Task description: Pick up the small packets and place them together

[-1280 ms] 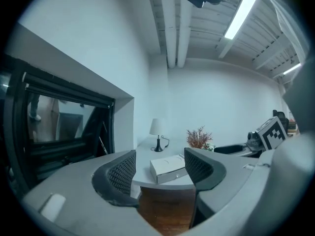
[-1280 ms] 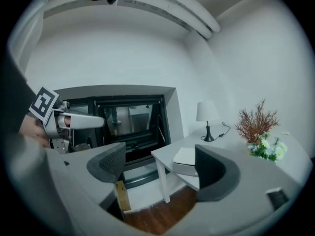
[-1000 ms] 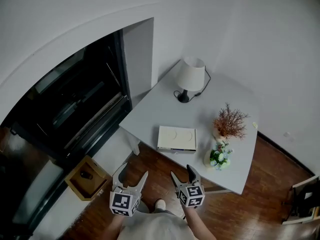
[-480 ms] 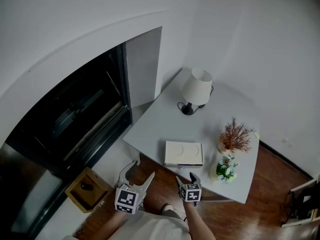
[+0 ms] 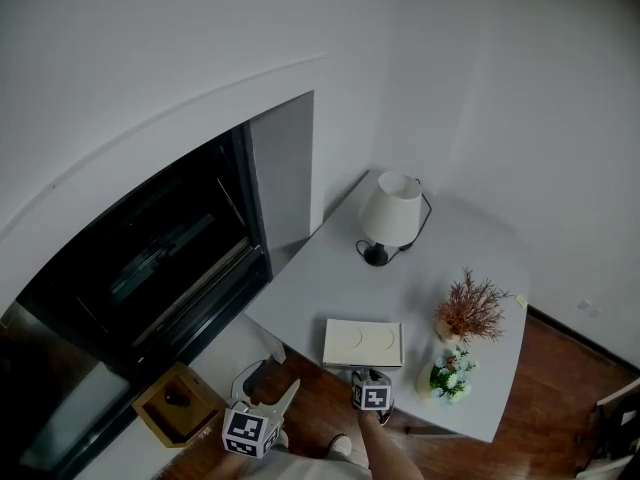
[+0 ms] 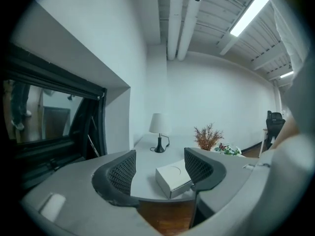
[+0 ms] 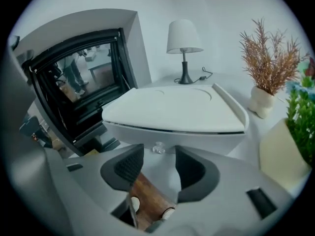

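No small packets show in any view. A closed white box (image 5: 362,343) lies near the front edge of the white table (image 5: 320,268). My right gripper (image 5: 367,373) is right at the box's near side. In the right gripper view the box (image 7: 172,109) fills the middle, with a small clear tab (image 7: 157,148) on its front just beyond the right gripper (image 7: 158,163). Its jaws are closing and nothing is between them. My left gripper (image 5: 268,383) hangs off the table's front, over the floor. The left gripper (image 6: 160,168) is open and empty, and the box (image 6: 172,177) lies beyond it.
A white lamp (image 5: 390,213) stands at the table's back. A vase of dried twigs (image 5: 468,308) and a pot of flowers (image 5: 448,373) stand to the right of the box. A dark fireplace opening (image 5: 150,258) is at left, with a wooden box (image 5: 175,400) on the floor.
Both grippers have moved forward to the table. The right gripper's jaws have narrowed and now sit at the white box's near edge.
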The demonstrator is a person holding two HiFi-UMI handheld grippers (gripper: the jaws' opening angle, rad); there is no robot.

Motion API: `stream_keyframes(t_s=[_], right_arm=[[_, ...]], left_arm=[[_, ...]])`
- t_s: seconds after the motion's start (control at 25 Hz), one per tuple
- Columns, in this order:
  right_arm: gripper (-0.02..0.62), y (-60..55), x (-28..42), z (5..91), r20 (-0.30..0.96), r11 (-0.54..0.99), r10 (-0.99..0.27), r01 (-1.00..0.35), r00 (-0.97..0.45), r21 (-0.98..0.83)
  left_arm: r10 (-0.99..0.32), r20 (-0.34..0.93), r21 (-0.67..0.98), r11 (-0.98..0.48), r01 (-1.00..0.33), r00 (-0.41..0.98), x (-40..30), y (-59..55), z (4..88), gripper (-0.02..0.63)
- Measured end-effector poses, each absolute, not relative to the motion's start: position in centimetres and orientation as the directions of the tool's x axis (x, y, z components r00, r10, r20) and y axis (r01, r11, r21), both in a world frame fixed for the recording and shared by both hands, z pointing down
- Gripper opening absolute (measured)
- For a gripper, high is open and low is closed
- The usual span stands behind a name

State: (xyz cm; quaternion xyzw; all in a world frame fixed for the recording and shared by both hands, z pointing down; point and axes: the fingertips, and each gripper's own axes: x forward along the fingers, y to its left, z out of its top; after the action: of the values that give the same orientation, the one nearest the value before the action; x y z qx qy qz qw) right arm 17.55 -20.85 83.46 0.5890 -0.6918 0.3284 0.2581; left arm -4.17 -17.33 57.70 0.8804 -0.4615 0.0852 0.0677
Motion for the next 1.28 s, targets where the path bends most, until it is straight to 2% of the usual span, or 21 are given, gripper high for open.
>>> stream_keyframes(t_s=[0.16,0.28,0.52,0.8,1.08,1.16,1.28], right_arm=[[0.181,-21.4,18.0,84.0,0.753,0.047,-0.642,-0.988,-0.144,-0.149],[0.064,-21.3,18.2,84.1,0.754,0.066,-0.64,-0.988,-0.149,-0.139],[0.063,-17.9,17.2,84.8,0.758,0.143,-0.616,-0.977,-0.214,-0.159],[0.063,-10.4,16.5,86.0,0.793,0.167,-0.531,-0.954,-0.3,-0.249],[0.066,-9.9,16.7,86.4,0.785,0.192,-0.534,-0.95,-0.312,-0.247],[0.106,-9.9,16.7,86.0,0.776,0.197,-0.55,-0.951,-0.309,-0.24],[0.114,-9.2,16.6,84.6,0.748,0.206,-0.561,-0.935,-0.354,-0.288]], left_arm=[[-0.802,0.218,0.045,-0.56,-0.827,0.555,-4.1,-17.4,57.6,0.293],[-0.802,0.225,0.045,-0.558,-0.828,0.553,-3.9,-17.3,57.8,0.293],[-0.792,0.232,0.06,-0.568,-0.821,0.565,-3.0,-17.3,58.5,0.293],[-0.768,0.238,0.067,-0.597,-0.799,0.594,-1.0,-17.5,59.3,0.293],[-0.766,0.231,0.085,-0.598,-0.797,0.6,0.0,-17.9,59.6,0.293],[-0.767,0.229,0.087,-0.597,-0.797,0.6,0.1,-17.9,59.7,0.293],[-0.769,0.223,0.09,-0.596,-0.798,0.599,0.3,-18.1,59.7,0.293]])
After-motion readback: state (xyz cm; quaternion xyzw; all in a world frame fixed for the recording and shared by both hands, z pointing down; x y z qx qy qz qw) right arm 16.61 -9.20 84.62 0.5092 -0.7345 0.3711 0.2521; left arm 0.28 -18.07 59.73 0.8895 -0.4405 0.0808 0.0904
